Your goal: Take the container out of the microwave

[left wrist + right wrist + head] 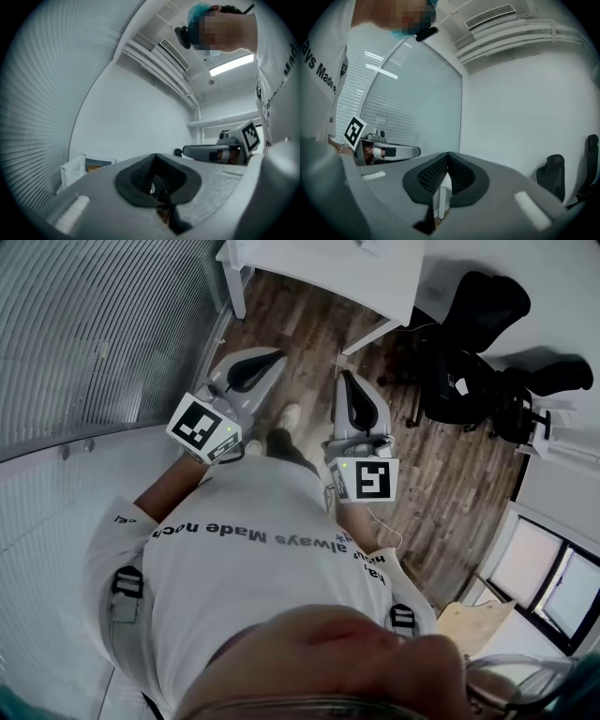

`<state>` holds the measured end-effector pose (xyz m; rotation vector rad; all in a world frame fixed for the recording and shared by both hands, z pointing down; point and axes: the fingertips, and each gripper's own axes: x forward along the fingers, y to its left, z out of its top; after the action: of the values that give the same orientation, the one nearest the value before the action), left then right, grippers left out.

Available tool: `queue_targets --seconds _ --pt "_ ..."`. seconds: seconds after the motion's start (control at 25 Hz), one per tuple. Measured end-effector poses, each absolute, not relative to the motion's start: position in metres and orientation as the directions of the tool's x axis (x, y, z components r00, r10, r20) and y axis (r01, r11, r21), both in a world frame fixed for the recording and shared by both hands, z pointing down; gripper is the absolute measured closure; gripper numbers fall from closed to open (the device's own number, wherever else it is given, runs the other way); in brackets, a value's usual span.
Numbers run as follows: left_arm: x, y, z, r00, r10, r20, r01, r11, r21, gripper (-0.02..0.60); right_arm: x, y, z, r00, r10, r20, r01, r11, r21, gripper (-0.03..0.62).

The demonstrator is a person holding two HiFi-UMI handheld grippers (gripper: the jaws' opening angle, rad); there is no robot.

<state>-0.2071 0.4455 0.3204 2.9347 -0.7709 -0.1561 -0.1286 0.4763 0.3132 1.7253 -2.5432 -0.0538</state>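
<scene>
A white microwave (79,168) stands far off at the lower left of the left gripper view, against a white wall; something orange-brown shows in its front. I cannot make out a container. My left gripper (277,355) (157,185) is held level in front of the person's body, jaws shut with nothing between them. Beside it, my right gripper (343,377) (445,180) is also level, shut and empty. Each gripper shows in the other's view: the right gripper (211,152) and the left gripper (389,151).
A glass wall with blinds (94,334) runs along the left. A white table (328,268) stands ahead on the wood floor (309,334), and a black office chair (469,334) is at the right. Black chairs (553,180) stand by the white wall.
</scene>
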Motion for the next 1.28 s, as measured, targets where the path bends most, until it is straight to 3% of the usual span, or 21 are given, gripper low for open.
queue_targets --seconds 0.64,1.28 --pt "-0.063 0.323 0.315 0.863 -0.502 -0.061 -0.496 -0.863 0.093 0.577 0.019 0.357 0.310 -0.362 -0.932 0.015 -0.930 0.363 0.055 0.592" --pt "-0.037 0.237 0.341 0.845 -0.534 -0.033 -0.525 -0.839 0.141 0.578 0.044 0.273 0.328 -0.394 -0.918 0.052 -0.918 0.396 0.037 0.592"
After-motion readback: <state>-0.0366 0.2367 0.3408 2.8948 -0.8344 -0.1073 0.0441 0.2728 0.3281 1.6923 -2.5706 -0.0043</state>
